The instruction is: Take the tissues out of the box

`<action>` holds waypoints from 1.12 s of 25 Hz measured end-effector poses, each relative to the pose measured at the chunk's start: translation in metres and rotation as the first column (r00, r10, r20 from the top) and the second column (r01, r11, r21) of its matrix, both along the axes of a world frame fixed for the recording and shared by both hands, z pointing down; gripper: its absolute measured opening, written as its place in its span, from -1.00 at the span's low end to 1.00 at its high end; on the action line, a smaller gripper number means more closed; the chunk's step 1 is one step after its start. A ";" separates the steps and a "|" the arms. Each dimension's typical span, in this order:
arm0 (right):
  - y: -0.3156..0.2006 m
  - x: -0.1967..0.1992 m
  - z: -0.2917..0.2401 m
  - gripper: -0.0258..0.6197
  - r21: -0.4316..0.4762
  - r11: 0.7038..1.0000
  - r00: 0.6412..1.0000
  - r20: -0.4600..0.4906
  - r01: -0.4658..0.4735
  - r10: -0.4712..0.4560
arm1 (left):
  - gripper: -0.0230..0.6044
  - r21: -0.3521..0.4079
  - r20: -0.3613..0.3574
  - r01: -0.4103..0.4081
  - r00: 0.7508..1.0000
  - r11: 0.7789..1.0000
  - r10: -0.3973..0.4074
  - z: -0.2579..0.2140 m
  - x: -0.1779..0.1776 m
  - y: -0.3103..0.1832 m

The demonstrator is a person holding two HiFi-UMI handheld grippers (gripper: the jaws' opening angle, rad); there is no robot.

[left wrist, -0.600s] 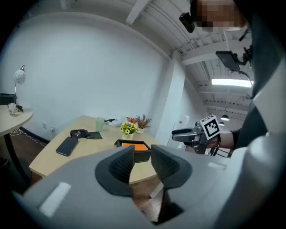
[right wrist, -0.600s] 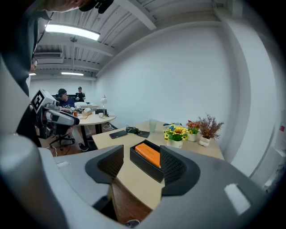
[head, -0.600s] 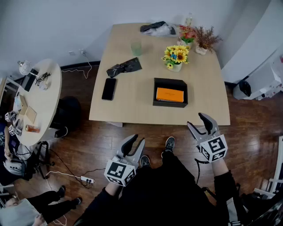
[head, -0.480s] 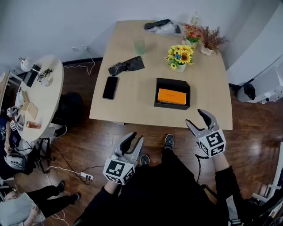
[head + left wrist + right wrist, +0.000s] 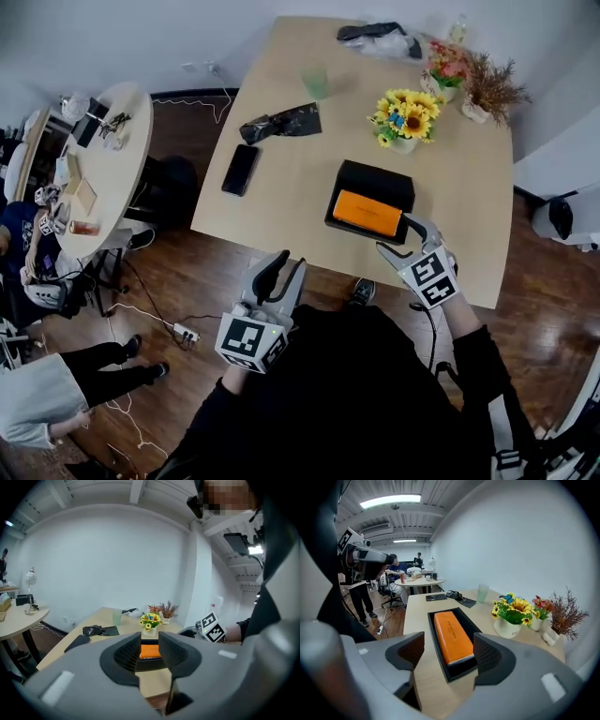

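A black open box (image 5: 379,179) lies on the wooden table (image 5: 281,211) near its front edge, with an orange tissue pack (image 5: 367,213) inside it. In the right gripper view the pack (image 5: 451,634) in the box (image 5: 435,641) lies straight ahead. My right gripper (image 5: 405,237) hovers at the box's near right corner, open wide, with nothing between its jaws. My left gripper (image 5: 284,268) hangs over the floor in front of the table, open by a narrow gap and empty. Through that gap the left gripper view shows the pack (image 5: 149,651).
Behind the box stands a sunflower vase (image 5: 405,117). A phone (image 5: 240,169), a black bag (image 5: 281,124) and a green cup (image 5: 316,82) lie to the left and beyond. A cluttered round table (image 5: 98,178) stands at the left, and a power strip (image 5: 183,330) lies on the floor.
My right gripper has moved forward from off the table's front edge to the box's near right corner. The left gripper stays over the floor.
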State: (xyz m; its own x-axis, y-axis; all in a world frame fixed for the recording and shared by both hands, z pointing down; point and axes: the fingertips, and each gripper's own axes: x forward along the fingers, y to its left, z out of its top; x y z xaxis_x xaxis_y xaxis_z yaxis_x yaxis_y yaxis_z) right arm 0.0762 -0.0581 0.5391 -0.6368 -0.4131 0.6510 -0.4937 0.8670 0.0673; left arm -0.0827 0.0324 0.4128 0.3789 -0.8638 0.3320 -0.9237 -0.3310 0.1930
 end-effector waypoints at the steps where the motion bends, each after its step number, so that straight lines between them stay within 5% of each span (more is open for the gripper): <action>1: -0.004 0.000 0.003 0.11 -0.007 1.000 1.000 0.001 0.010 -0.010 | -0.62 -0.007 0.009 -0.001 1.000 1.000 0.001 0.002 0.003 -0.003; 11: -0.027 -0.002 0.047 0.21 -0.090 0.988 0.978 -0.159 0.125 -0.138 | -0.62 -0.017 0.000 -0.057 0.998 0.998 0.057 0.007 0.002 -0.033; 18: -0.028 -0.004 0.055 0.26 -0.246 0.955 0.958 -0.189 0.168 -0.217 | -0.62 -0.025 -0.062 -0.026 0.998 0.999 0.024 0.010 -0.028 -0.045; 28: -0.037 -0.013 0.063 0.19 -0.357 0.911 0.919 -0.246 0.209 -0.307 | -0.62 -0.047 -0.095 0.010 0.995 0.999 -0.014 0.022 -0.059 -0.043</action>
State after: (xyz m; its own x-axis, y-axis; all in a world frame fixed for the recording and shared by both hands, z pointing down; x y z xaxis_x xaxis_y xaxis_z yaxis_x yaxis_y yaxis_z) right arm 0.0627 -0.0950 0.6024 -0.4547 -0.0004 0.8906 -0.2501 0.9598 -0.1272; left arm -0.1417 -0.0104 0.4352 0.4004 -0.8531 0.3346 -0.9042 -0.3084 0.2955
